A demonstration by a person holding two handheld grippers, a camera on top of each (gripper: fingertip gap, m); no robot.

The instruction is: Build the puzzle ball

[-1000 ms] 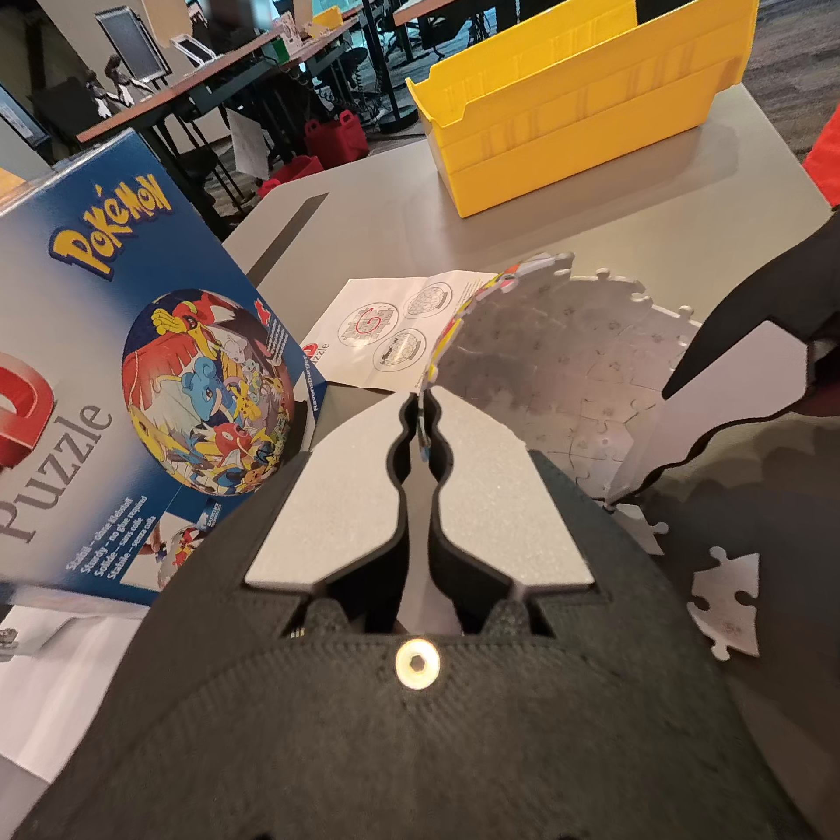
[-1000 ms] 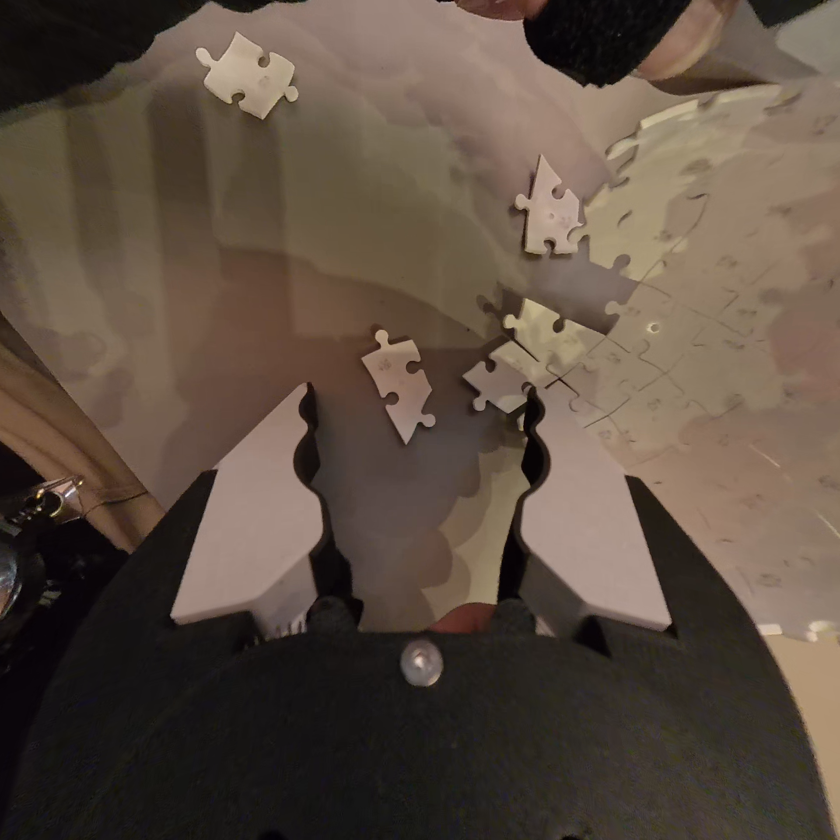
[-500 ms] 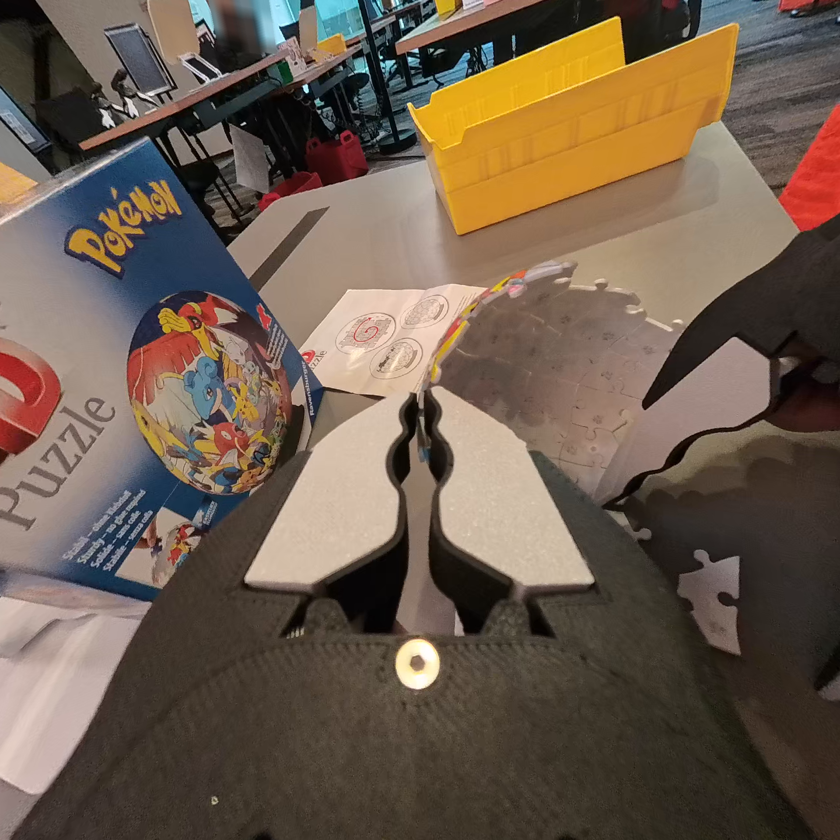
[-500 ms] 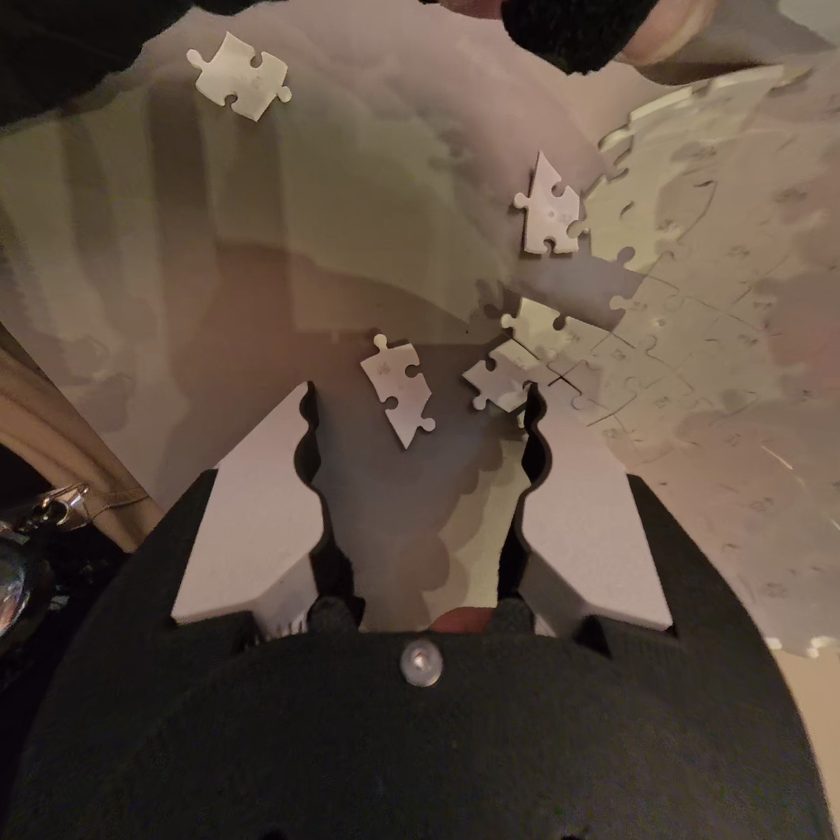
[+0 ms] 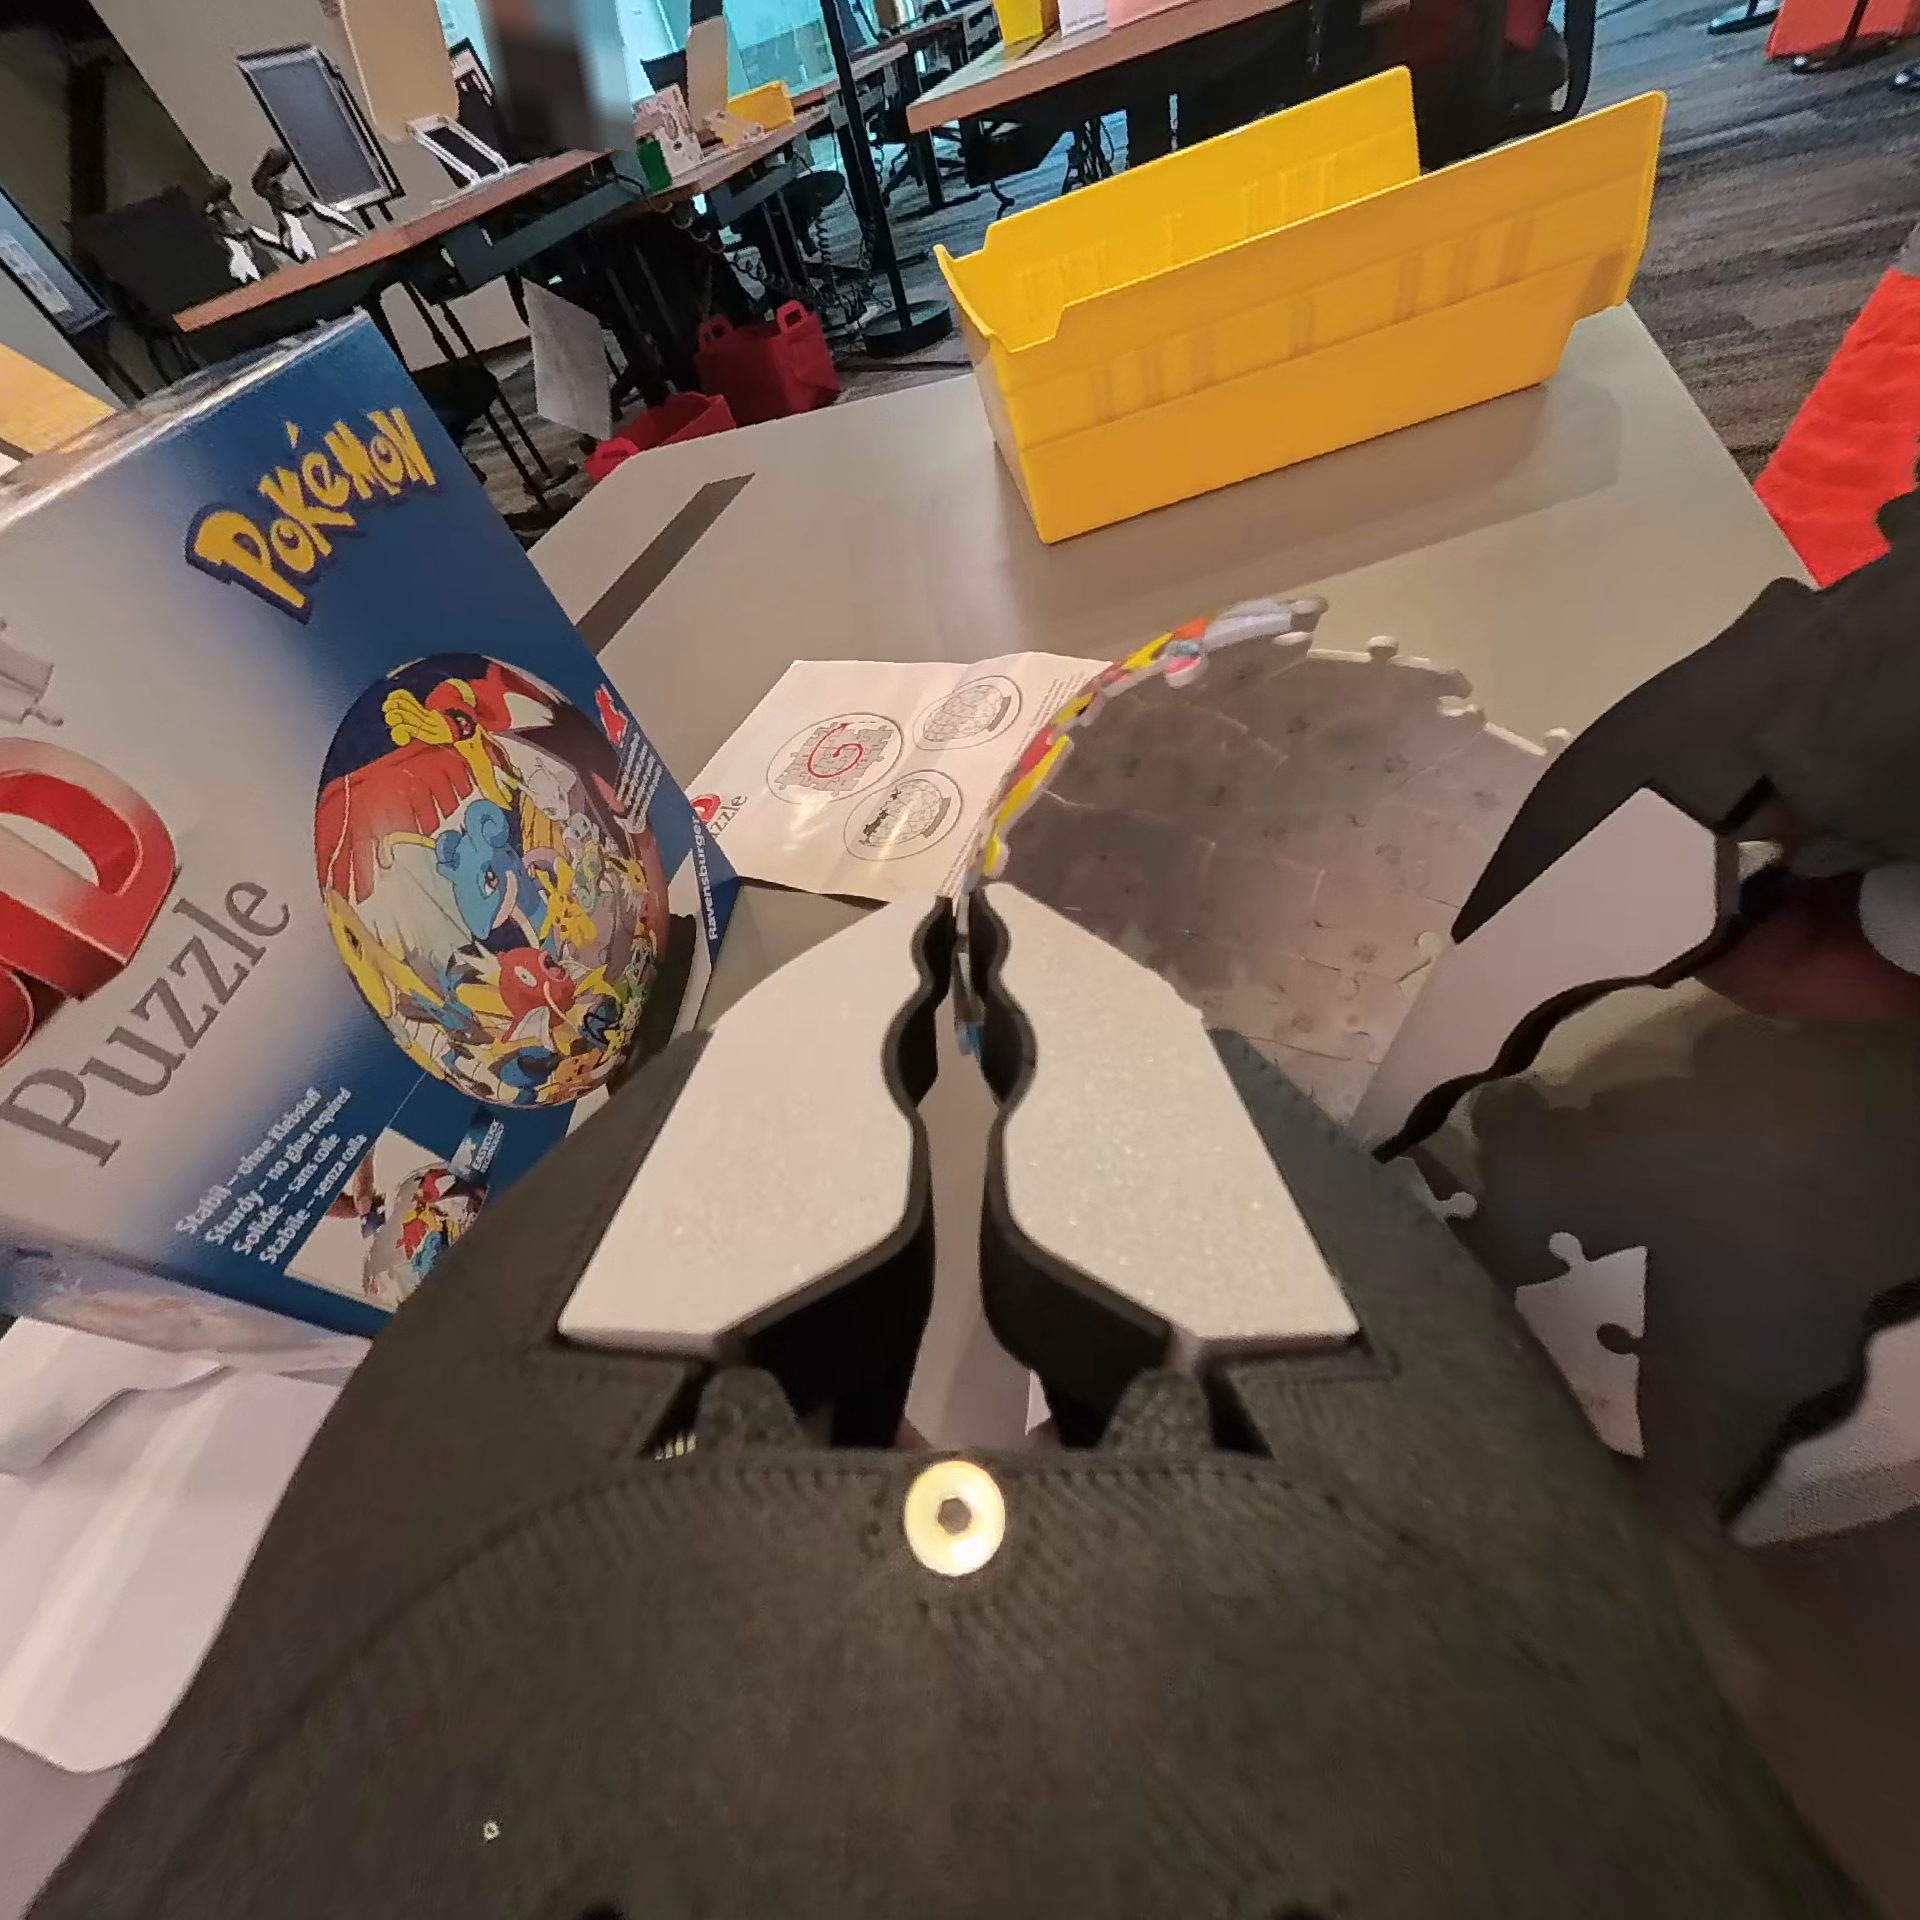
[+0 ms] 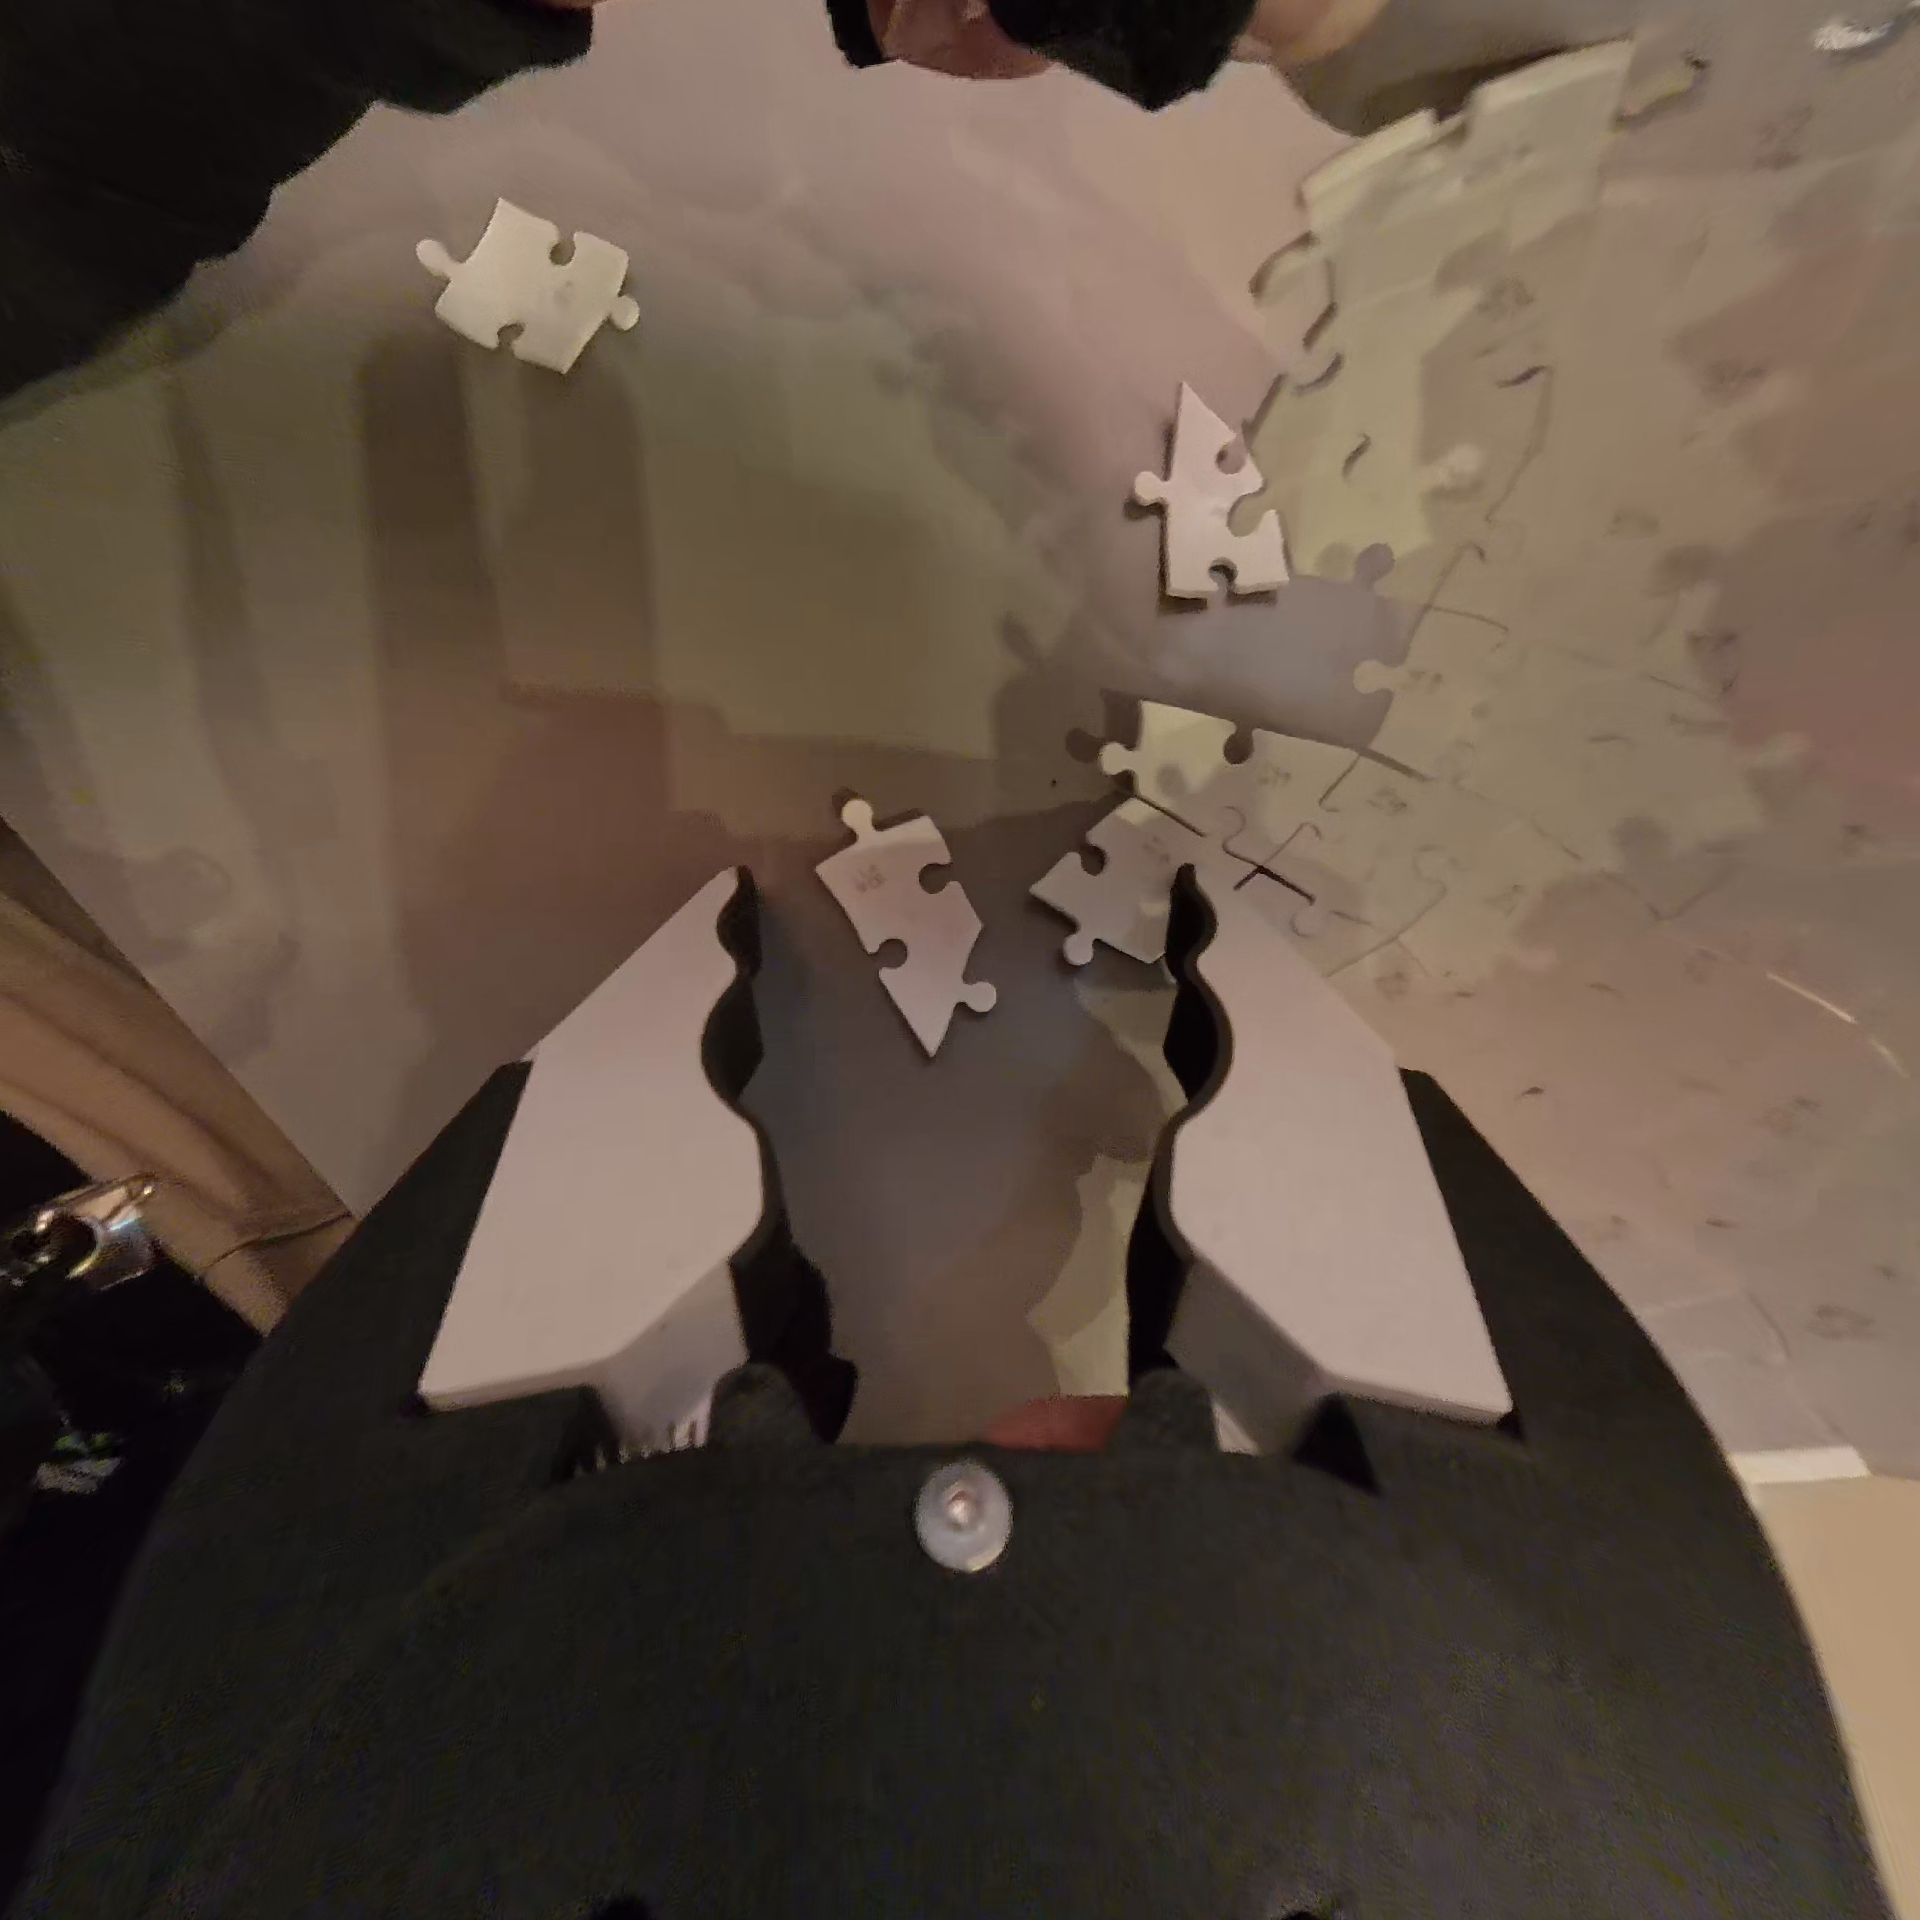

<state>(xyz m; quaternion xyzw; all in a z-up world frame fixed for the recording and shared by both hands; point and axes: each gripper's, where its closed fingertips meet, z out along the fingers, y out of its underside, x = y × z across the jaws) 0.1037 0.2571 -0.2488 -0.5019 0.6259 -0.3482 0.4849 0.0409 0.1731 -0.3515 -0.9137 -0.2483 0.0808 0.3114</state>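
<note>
My left gripper (image 5: 964,914) is shut on the rim of the half-built puzzle ball shell (image 5: 1247,831), a curved bowl of joined pieces with its grey inside facing me. The shell also shows in the right wrist view (image 6: 1558,727) at the right. My right gripper (image 6: 961,894) is open and empty, pointing down at the table. A loose grey piece (image 6: 909,925) lies between its fingertips. Other loose pieces lie at the top left (image 6: 530,286), beside the shell's edge (image 6: 1210,509) and by the right fingertip (image 6: 1107,894). The right gripper also appears at the right of the left wrist view (image 5: 1621,956).
The blue puzzle box (image 5: 312,831) stands at the left. A white instruction sheet (image 5: 883,769) lies behind the shell. A yellow bin (image 5: 1299,312) sits at the far side of the grey table (image 5: 883,520). One more loose piece (image 5: 1579,1320) lies under the right gripper.
The left gripper keeps its hold on the shell, which has shifted slightly. The right gripper has drifted a little over the loose piece, still open.
</note>
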